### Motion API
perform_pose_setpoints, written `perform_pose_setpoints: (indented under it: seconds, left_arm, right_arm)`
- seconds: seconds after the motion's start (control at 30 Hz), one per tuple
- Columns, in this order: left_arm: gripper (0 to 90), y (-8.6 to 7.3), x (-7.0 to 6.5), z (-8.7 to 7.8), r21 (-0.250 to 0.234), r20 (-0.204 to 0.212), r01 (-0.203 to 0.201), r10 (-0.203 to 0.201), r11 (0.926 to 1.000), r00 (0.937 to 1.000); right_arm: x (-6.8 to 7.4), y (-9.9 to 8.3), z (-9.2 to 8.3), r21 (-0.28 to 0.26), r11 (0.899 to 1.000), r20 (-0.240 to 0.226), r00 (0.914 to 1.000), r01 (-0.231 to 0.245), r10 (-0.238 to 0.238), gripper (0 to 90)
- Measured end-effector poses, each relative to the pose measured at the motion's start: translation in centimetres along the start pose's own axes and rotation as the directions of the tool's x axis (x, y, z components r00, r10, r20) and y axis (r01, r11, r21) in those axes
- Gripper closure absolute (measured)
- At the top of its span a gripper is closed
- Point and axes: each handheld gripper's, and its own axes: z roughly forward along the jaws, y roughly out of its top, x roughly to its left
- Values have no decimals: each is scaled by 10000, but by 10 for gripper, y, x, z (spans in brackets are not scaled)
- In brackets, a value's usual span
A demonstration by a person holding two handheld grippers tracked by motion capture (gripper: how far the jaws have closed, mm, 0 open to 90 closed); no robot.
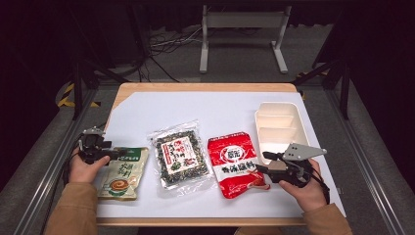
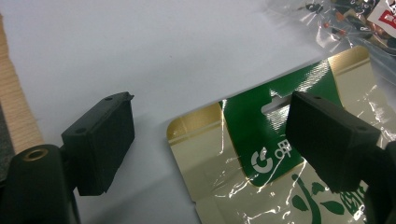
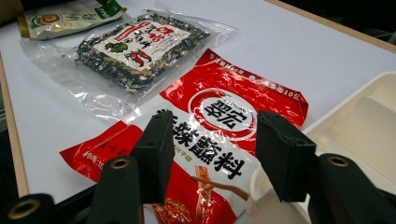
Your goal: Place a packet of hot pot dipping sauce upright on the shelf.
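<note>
Three food packets lie in a row on the white sheet. At the left is a green-and-cream packet (image 1: 122, 174), in the middle a clear packet of dark bits (image 1: 180, 157), at the right a red packet (image 1: 235, 164). My left gripper (image 1: 113, 154) is low at the green-and-cream packet's top edge. In the left gripper view it (image 2: 210, 116) stands open, its jaws straddling the top corner of that packet (image 2: 243, 149). My right gripper (image 1: 262, 162) hovers at the red packet's right edge. In the right gripper view it (image 3: 215, 135) is open over the red packet (image 3: 219, 116), gripping nothing.
A white two-compartment tray (image 1: 262, 122) stands at the back right, just beyond the right gripper; its rim (image 3: 336, 112) appears in the right gripper view. The wooden table edge (image 2: 16, 112) runs close to the left gripper's left side.
</note>
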Motion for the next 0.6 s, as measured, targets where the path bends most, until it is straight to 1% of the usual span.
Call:
perform_pose_setpoints:
  seconds: [0.07,0.13,0.23,0.3,0.4,0.43,0.47,0.53,0.6]
  left_arm:
    - [170,-1,-2,0,33,34,-51,51,10000,10000]
    - [199,-1,-2,-1,77,256,-116,114,9999,9996]
    - [231,-1,-4,-1,106,208,-173,171,9998,9996]
    - [257,-1,-7,-1,207,135,-372,369,9991,9992]
    - [284,-2,-12,0,275,-229,-708,715,9971,9972]
    - [296,-2,-14,0,292,-457,-931,943,9952,9945]
    - [316,-3,-16,0,353,-661,-1064,1085,9937,9919]
    - [347,-3,-19,1,418,-916,-1224,1258,9916,9878]
    - [367,-3,-20,1,429,-1026,-1242,1281,9913,9864]
  right_arm:
    - [0,0,-1,-12,10000,26,10000,-1,1,473]
    - [0,-1,-2,-40,10000,34,10000,4,-4,472]
    - [0,-1,-2,-53,10000,25,10000,12,-11,471]
    - [-1,-1,-2,-37,10000,17,10000,17,-17,470]
    - [0,-1,-1,-24,10000,1,10000,40,-40,467]
    - [0,0,-1,-22,10000,2,10000,56,-56,467]
    - [0,0,-1,-15,10000,3,10000,59,-59,467]
    - [0,0,0,6,10000,12,10000,71,-71,467]
    - [0,0,0,33,10000,32,10000,91,-91,467]
